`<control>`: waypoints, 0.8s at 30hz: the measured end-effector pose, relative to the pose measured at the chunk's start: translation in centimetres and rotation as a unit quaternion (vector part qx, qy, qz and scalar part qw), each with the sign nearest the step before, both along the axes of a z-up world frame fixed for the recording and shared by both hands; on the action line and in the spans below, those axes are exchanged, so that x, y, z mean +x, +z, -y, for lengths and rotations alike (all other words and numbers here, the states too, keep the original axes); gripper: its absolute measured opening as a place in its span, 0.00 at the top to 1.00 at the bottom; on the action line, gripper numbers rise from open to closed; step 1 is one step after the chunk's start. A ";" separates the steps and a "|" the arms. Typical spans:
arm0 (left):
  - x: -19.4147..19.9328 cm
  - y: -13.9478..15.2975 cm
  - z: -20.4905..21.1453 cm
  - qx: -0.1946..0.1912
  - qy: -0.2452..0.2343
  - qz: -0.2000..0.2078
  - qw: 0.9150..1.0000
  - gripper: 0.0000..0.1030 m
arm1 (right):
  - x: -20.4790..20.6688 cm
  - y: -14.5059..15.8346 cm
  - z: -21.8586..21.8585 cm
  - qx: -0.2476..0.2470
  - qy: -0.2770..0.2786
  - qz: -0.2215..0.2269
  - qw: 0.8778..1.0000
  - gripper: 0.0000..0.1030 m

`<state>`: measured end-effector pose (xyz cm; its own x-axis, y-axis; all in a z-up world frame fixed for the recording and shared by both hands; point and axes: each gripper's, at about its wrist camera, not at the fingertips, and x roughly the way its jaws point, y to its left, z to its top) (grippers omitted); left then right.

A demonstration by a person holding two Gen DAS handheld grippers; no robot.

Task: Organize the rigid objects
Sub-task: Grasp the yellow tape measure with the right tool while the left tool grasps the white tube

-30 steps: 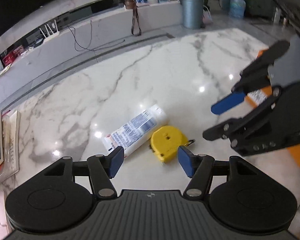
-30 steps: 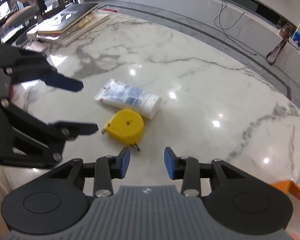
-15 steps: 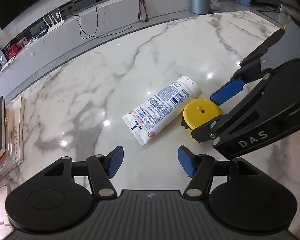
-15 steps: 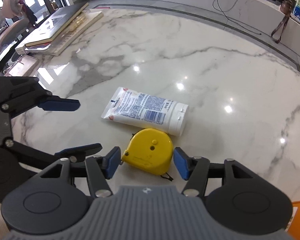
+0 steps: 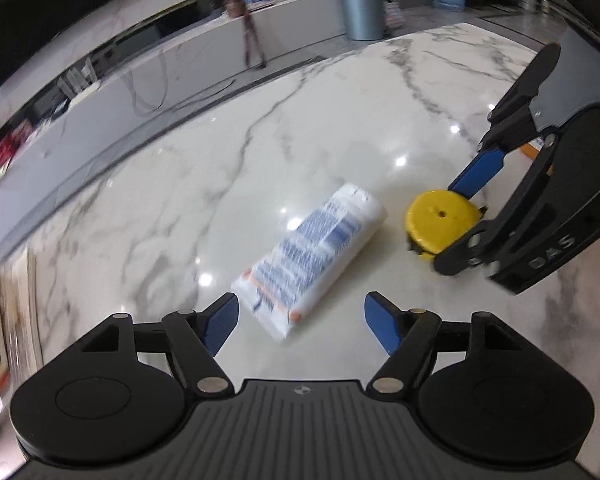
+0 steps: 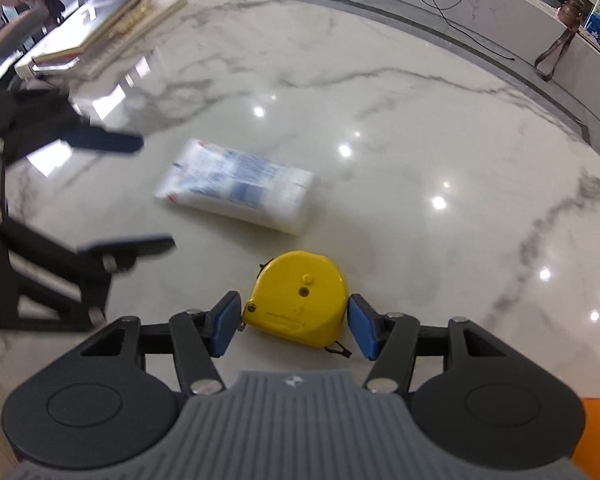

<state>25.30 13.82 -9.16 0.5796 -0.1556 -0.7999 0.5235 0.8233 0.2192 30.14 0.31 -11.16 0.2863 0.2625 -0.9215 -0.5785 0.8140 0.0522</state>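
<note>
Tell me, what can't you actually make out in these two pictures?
- White tube: print unreadable, motion blur in both views.
- Yellow tape measure: whether the right tongs touch it is too close to tell; in the left view their arm covers its near edge.
- Left tongs: smeared in the right view.
- Orange object: cut off by the right view's edge.

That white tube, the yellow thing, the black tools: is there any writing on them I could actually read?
"DAS": raised letters on the black body of the right gripper, seen from the left wrist view.
White tube: blue print and an orange mark, too blurred to read in either view.
Yellow tape measure: a faint embossed line near its lower edge, too small to read.
Left gripper: a small round emblem on its ribbed base, no legible text.
</note>
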 end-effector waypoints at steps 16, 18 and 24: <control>5.0 -2.2 4.6 0.037 -0.078 -0.013 0.996 0.17 | -0.4 -0.7 2.1 -0.004 0.027 -0.009 1.000 0.36; 5.4 -2.2 4.9 0.028 -0.070 -0.019 0.997 0.19 | -0.6 -1.1 2.1 -0.007 0.027 -0.009 1.000 0.38; 4.6 -1.6 5.2 0.008 -0.026 -0.056 0.998 0.41 | -1.7 -1.0 2.3 -0.001 0.028 -0.001 1.000 0.39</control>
